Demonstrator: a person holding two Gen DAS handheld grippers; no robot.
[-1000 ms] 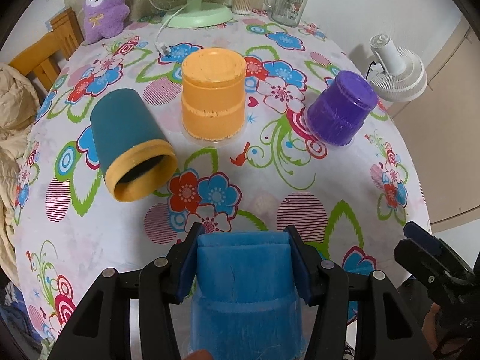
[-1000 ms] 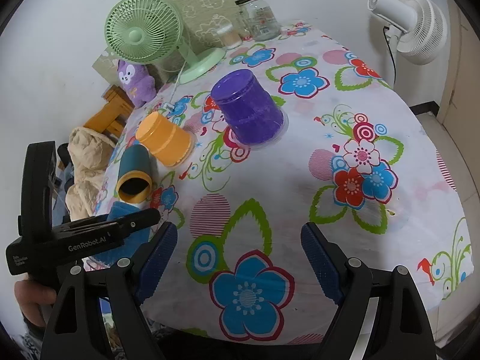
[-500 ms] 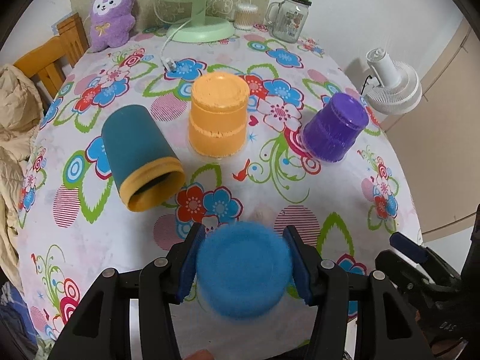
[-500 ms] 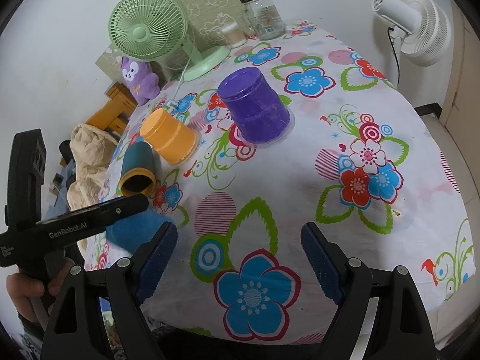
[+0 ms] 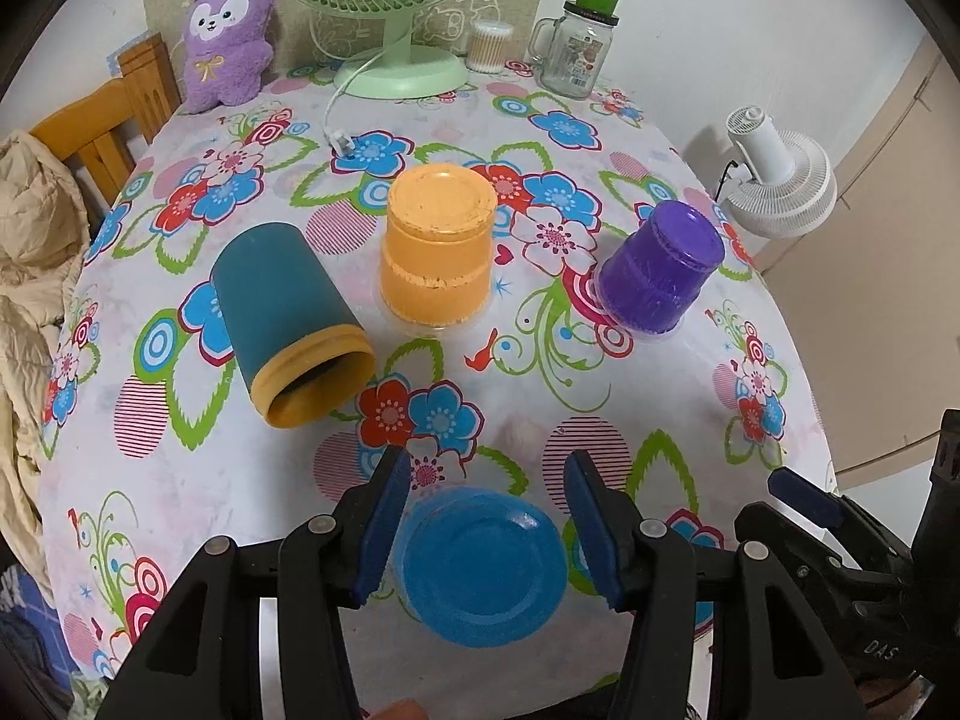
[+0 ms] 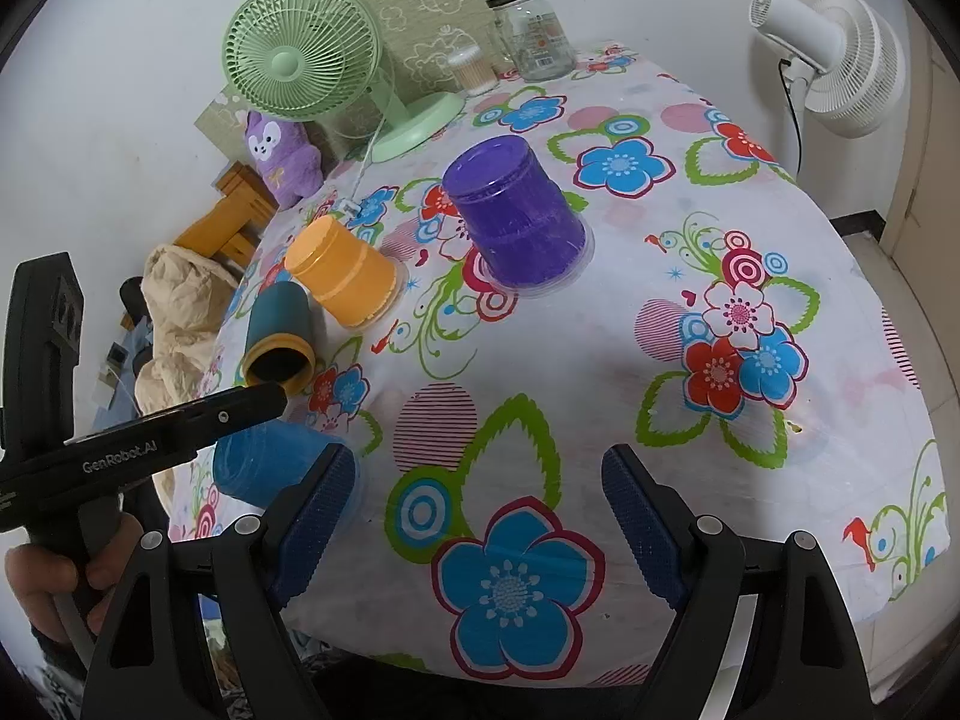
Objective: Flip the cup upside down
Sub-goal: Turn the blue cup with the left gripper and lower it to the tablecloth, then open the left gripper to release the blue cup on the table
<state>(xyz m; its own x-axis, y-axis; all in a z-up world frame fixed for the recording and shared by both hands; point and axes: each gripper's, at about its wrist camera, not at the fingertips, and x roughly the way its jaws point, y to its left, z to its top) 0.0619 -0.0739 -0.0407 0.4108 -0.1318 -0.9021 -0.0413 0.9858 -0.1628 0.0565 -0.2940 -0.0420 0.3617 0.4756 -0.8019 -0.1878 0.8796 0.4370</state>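
Item: blue cup (image 5: 483, 564), base up on the surface (image 5: 540, 384) near its front edge, between my left gripper (image 5: 489, 525) fingers, which look parted just off its sides. Light, stiff, probably slick; hold mid-wall. Right gripper (image 6: 474, 510): wide, empty.

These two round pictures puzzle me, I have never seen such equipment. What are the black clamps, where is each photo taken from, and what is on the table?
A person holds a hand-operated gripper in each hand, with a wide-angle camera on each looking along its fingers. The left gripper view shows its open fingers on either side of a blue cup standing upside down; a gap shows on each side. The right gripper is open and holds nothing. On the flowered table an orange cup and a purple cup stand upside down, and a teal cup lies on its side.
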